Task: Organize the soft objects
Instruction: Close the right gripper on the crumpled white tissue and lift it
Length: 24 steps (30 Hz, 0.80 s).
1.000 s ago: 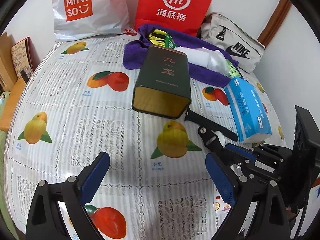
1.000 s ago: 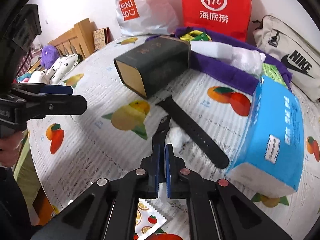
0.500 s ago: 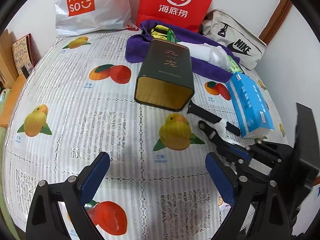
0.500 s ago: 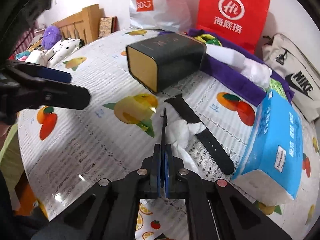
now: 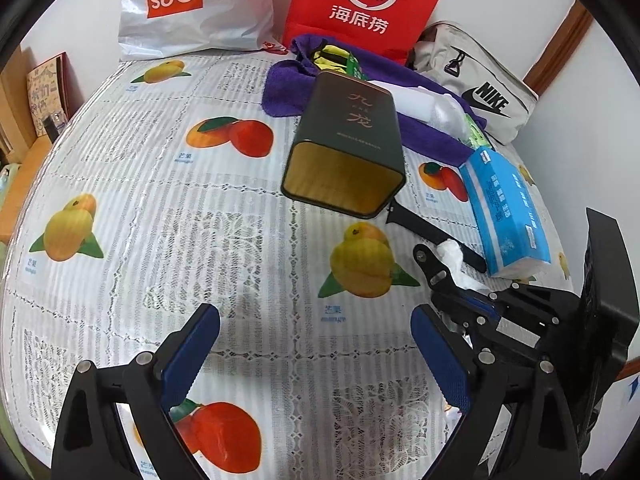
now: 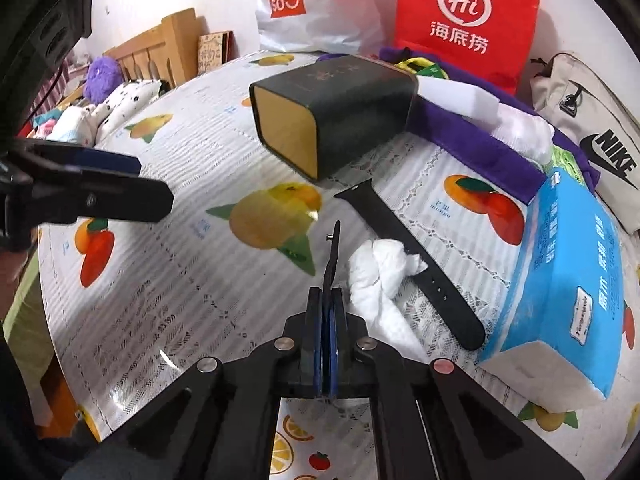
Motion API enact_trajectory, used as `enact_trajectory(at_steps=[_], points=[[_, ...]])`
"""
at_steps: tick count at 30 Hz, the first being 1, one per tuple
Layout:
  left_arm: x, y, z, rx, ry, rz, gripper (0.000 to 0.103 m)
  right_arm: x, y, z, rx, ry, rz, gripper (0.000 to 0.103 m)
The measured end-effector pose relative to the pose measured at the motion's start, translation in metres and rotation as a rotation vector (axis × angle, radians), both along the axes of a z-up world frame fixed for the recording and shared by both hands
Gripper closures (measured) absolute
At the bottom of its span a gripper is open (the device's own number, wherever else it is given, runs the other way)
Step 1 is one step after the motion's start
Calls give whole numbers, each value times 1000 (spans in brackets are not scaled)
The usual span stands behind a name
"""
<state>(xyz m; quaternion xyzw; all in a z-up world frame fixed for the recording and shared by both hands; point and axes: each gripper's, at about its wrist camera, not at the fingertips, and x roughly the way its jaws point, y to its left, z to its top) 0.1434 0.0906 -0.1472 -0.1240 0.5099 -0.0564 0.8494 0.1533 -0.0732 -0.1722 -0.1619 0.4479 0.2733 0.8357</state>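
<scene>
Left wrist view: from above table [image 5: 120, 208], tilted down toward far wall, near cloth. Right wrist view: lower, closer, looks down across table from right side. Both share tin [image 5: 348, 160] [image 6: 340, 116], strap [image 5: 432, 236] [image 6: 416, 264], tissue pack [image 5: 504, 208] [image 6: 568, 292], red bag [image 5: 368, 4] [image 6: 464, 16].

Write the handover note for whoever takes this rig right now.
Right tool: shut on the short black strap piece, lifted off the tablecloth.
Left tool: open, empty, above the tablecloth.
Long black strap and crumpled tissue lie beside the blue tissue pack; open tin lies on its side.
Done: strap piece gripped.
Left: place it, then the rest.
</scene>
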Motion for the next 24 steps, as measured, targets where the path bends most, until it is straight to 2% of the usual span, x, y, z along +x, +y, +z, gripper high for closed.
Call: enact_trajectory(at_steps=[7, 14, 19, 21, 24], points=[[3, -21, 0, 21, -2, -52, 7, -20, -27, 28, 73, -45, -70, 100], [12, -67, -1, 11, -18, -153, 7, -43, -75, 55, 113, -96, -175, 100], [25, -95, -5, -6, -23, -174, 7, -51, -100, 56, 119, -107, -221, 100], [32, -105, -8, 25, -29, -173, 7, -54, -110, 54, 124, -103, -238, 100], [41, -114, -11, 50, -35, -166, 15, -54, -123, 51, 126, -102, -261, 100]])
